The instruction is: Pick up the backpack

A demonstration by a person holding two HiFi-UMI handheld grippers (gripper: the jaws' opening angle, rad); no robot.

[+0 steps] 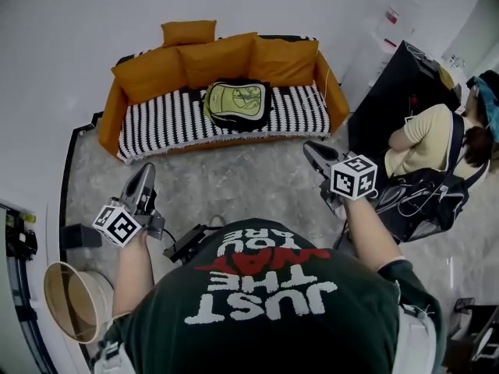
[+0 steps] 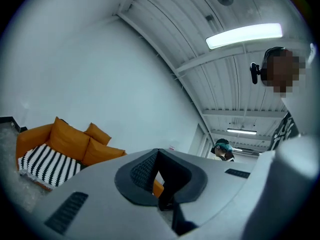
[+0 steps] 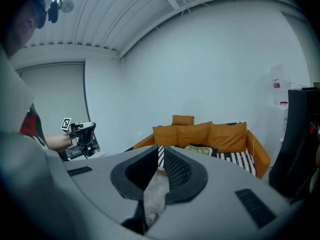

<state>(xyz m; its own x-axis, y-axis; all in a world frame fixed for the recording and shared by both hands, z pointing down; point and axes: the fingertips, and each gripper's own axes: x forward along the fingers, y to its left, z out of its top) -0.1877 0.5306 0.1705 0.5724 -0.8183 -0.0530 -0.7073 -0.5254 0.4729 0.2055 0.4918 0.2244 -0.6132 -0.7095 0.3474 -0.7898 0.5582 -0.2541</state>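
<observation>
A yellow-green backpack (image 1: 236,104) lies flat on the striped seat of an orange sofa (image 1: 125,72), roughly at its middle. Both grippers hang over the floor in front of the sofa, well short of it. My left gripper (image 1: 145,176) points toward the sofa's left half, its jaws together and empty. My right gripper (image 1: 313,152) points toward the sofa's right end, jaws also together with nothing in them. In the right gripper view the backpack (image 3: 198,149) shows just past the shut jaws (image 3: 161,154). The left gripper view (image 2: 159,156) shows only the sofa's left end (image 2: 35,139); the backpack is hidden there.
A person (image 1: 433,135) sits at the right beside a black cabinet (image 1: 390,92), with a dark bag (image 1: 421,201) at their side. A round wooden bin (image 1: 74,298) stands at the lower left. A small black device (image 1: 187,244) lies on the floor near my feet.
</observation>
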